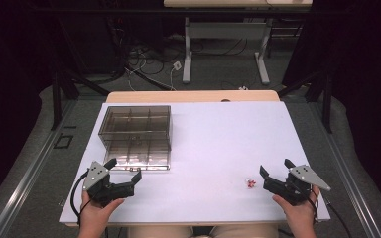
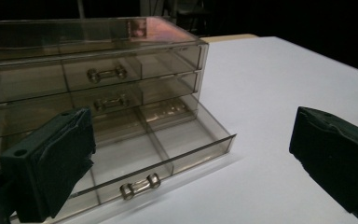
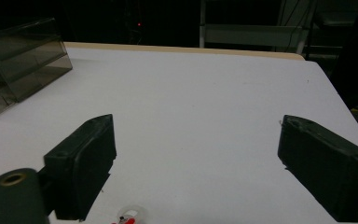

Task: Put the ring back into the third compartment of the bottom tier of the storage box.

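Below: both grippers stand open above the white table.
Left gripper faces the acrylic drawer organizer, bottom drawer pulled out; right gripper, wide and empty, sits beside a small red-and-clear trinket.

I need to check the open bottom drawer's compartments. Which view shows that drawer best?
The left gripper view: the open bottom drawer is close, with dividers and handle clear. The high view shows it small, from above. The right gripper view catches just the organizer's edge.

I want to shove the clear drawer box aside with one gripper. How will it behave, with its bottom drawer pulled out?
The drawer box looks like thin clear plastic, so probably light and apt to slide on the smooth white table. Its open bottom drawer may slide in or out when pushed. The walls likely feel stiff, perhaps brittle.
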### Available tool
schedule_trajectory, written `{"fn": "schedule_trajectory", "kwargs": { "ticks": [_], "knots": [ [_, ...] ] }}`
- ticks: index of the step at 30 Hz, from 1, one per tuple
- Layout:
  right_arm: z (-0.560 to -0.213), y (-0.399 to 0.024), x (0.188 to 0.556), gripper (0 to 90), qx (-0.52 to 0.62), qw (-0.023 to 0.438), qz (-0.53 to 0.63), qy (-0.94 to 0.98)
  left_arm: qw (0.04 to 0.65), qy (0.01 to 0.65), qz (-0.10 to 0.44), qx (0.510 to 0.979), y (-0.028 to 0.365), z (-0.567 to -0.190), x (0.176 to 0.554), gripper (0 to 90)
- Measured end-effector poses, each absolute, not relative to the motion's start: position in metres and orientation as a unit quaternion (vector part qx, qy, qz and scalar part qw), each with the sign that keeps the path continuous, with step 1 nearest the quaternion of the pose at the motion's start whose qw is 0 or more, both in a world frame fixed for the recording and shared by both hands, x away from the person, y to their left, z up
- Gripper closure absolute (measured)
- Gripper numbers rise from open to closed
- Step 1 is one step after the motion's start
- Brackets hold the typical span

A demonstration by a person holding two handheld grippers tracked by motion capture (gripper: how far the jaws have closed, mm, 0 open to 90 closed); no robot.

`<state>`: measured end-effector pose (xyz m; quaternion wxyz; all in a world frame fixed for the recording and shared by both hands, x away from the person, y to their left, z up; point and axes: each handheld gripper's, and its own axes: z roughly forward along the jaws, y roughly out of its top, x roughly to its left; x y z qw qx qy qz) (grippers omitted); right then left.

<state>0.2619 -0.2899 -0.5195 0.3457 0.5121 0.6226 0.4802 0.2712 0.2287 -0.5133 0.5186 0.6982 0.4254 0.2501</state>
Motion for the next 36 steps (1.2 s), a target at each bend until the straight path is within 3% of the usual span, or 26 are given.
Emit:
{"fn": "schedule_trajectory", "kwargs": {
  "ticks": [14, 36],
  "knots": [
    [-0.524, -0.283, 0.264, 19.5, 0.499, 0.345, 0.478, 0.635, 0.541, 0.436, 0.23, 0.681, 0.23, -0.517, 0.272, 0.4],
    [-0.529, -0.281, 0.265, 16.6, 0.502, 0.33, 0.477, 0.642, 0.531, 0.409, 0.214, 0.711, 0.196, -0.513, 0.282, 0.4]
  ]
}}
